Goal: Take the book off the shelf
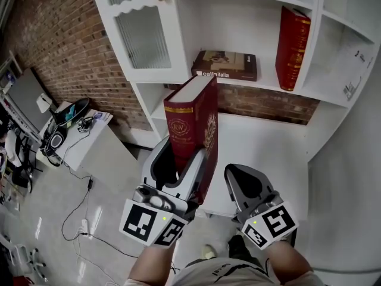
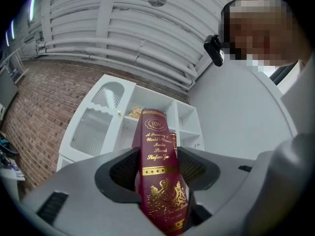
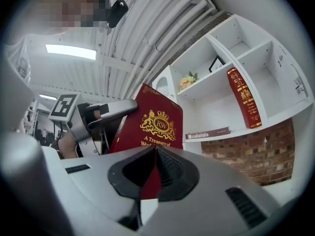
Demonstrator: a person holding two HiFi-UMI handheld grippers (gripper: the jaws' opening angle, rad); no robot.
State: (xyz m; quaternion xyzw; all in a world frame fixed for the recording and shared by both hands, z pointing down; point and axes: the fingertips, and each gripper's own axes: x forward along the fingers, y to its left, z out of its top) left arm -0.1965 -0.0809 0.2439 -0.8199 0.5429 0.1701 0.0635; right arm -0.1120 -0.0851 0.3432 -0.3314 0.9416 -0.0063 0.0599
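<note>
One book upright in left gripper, right gripper closed alongside

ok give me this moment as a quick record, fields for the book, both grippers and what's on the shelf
held book: red with gold print, upright, out in front of the shelf
left gripper: shut on the held book, one jaw on each cover, spine facing its camera
right gripper: jaws together, nothing between them, just right of the held book
shelf unit: white, open compartments
on shelf: tall red book standing; brown book lying flat
task state: book is off the shelf
</note>
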